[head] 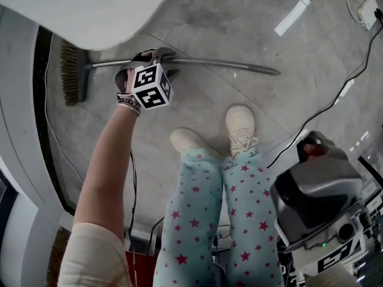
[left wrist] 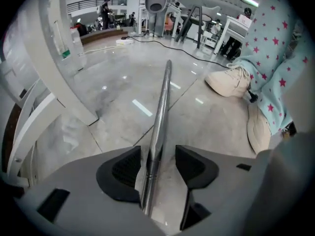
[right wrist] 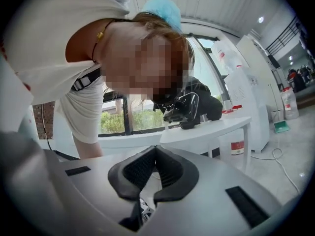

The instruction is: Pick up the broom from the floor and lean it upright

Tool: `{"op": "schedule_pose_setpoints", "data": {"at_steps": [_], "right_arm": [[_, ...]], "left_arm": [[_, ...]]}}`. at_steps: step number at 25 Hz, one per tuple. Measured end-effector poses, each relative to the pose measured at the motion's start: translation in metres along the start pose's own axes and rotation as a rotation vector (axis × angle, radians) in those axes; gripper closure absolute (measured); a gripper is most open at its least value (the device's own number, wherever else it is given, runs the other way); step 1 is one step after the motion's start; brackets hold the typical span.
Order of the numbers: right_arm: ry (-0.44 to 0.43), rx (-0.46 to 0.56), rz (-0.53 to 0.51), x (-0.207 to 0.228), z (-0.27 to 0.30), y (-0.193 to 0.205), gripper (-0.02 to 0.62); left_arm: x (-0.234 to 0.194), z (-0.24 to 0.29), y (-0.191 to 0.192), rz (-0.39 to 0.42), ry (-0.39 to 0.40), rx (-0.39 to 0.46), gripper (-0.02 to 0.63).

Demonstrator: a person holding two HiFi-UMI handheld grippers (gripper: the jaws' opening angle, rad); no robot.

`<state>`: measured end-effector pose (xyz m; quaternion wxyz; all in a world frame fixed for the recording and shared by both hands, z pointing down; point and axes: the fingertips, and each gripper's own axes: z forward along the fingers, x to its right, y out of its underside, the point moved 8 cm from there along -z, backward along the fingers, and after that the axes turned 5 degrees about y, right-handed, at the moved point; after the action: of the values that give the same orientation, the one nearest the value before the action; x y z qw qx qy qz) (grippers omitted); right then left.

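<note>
The grey tiled floor [head: 239, 28] fills most of what there is to see, with the curved white edge of a desk [head: 90, 11] jutting over its far left corner. The person stands bent over it in star-print trousers [head: 221, 220] and pale shoes [head: 241, 127], and a black cable [head: 335, 100] trails across the tiles to the right.

The broom [head: 206, 63] lies flat on the floor just beyond the shoes. Its brush head [head: 73, 73] is to the left, under the desk edge, and its metal handle [left wrist: 162, 102] runs off to the right.

The left claw [left wrist: 158, 151] is down at the handle, a short way along from the brush head, pointing steeply at the floor. Its jaws stand wide apart and straddle the handle, which runs between them, nearer the left pad. I judge it not yet gripped.

The right claw [right wrist: 156, 149] hangs idle on the near right, pointing out level. Its jaw tips are together and nothing is between them.

So the step in hand is the pick-up, at the point of taking hold. Next, I'd say, the left jaws need to close squarely on the handle. Then the brush end should stay low while the handle swings up, perhaps to rest against the desk. Polished metal could slip or roll in the pads, so a firm grip matters.
</note>
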<state>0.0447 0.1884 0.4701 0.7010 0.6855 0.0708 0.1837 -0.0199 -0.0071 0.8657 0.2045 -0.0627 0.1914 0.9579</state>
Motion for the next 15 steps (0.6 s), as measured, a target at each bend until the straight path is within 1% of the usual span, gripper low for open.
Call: {"op": "schedule_pose_setpoints", "data": {"at_steps": [2, 3, 5, 8, 10, 13, 15], "right_arm": [[0.007, -0.011, -0.005, 0.002, 0.0, 0.003, 0.574], [0.014, -0.027, -0.015, 0.003, 0.002, 0.005, 0.574], [0.045, -0.073, -0.029, 0.005, 0.009, 0.015, 0.574], [0.076, -0.096, 0.003, 0.006, 0.024, 0.036, 0.574], [0.067, -0.097, 0.002, 0.003, 0.035, 0.049, 0.574], [0.021, -0.131, -0.061, -0.005, 0.053, 0.075, 0.574], [-0.011, -0.164, -0.085, -0.008, 0.062, 0.095, 0.574]], "left_arm": [[-0.002, 0.001, -0.001, 0.018, 0.02, -0.006, 0.373], [-0.003, 0.0, -0.001, 0.017, 0.022, 0.002, 0.383], [-0.003, 0.001, -0.001, 0.011, 0.017, 0.012, 0.385], [-0.002, 0.002, -0.001, 0.0, 0.003, 0.002, 0.387], [0.0, 0.003, -0.002, -0.003, -0.001, -0.012, 0.39], [-0.003, 0.003, -0.002, 0.011, 0.009, -0.032, 0.391], [-0.002, 0.005, -0.001, 0.02, 0.012, -0.028, 0.39]]}}
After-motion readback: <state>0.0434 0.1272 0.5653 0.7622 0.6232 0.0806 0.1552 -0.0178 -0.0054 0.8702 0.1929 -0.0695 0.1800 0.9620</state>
